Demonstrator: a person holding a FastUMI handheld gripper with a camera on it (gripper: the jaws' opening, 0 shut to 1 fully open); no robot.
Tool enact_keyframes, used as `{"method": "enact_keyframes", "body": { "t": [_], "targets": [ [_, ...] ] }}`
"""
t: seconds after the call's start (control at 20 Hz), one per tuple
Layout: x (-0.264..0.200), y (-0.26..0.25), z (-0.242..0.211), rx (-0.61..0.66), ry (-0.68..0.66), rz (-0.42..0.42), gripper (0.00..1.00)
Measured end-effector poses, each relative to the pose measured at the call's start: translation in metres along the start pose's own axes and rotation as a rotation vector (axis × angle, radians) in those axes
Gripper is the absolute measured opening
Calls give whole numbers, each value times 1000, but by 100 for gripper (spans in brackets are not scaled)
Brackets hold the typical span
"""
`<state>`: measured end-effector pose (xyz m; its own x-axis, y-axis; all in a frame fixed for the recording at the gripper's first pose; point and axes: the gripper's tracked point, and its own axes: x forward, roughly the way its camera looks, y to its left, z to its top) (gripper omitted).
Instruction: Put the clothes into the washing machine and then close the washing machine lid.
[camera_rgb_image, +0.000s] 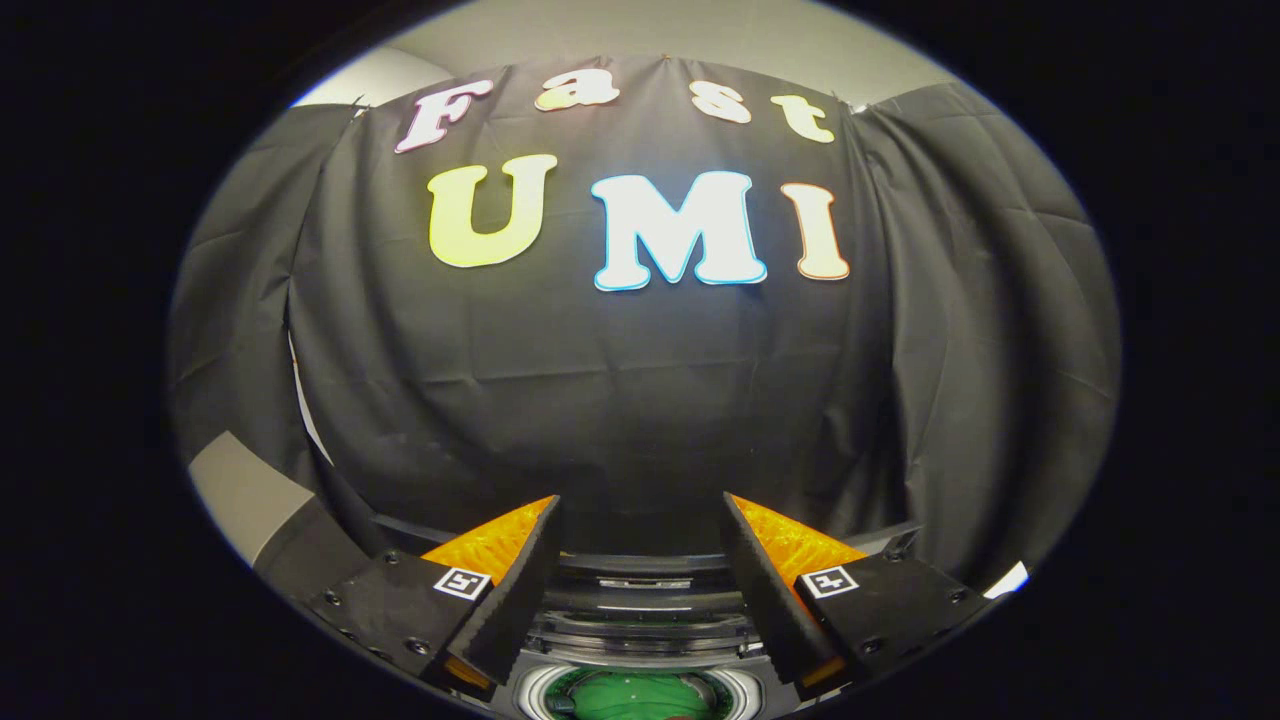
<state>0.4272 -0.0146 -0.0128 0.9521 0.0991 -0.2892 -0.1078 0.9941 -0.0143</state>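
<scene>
gripper (640, 520): fingers spread wide, nothing between them, pointing at the black cloth wall (640, 400)
washing machine (640, 640): directly below the fingers, round opening facing up, dark rim beyond the tips
clothes (630, 697): green fabric seen down in the round opening, between and under the finger bases; looks already inside the drum
lid (640, 565): can't tell for sure; the dark curved band beyond the opening may be it, standing open
handling: fabric soft, light, limp, will bunch and drape; pinch a raised fold, not a flat patch
lid handling: rigid, likely hinged; push or hook at its free front edge
step: judging clothes are in, lid closing remains
</scene>
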Motion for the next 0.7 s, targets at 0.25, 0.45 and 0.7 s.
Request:
{"method": "enact_keyframes", "body": {
  "t": [0.25,0.45,0.7],
  "targets": [
    [5,0,-12,41,35,2,97],
    [-12,0,-18,37,26,10,97],
    [-31,1,-25,35,19,15,97]
  ]
}}
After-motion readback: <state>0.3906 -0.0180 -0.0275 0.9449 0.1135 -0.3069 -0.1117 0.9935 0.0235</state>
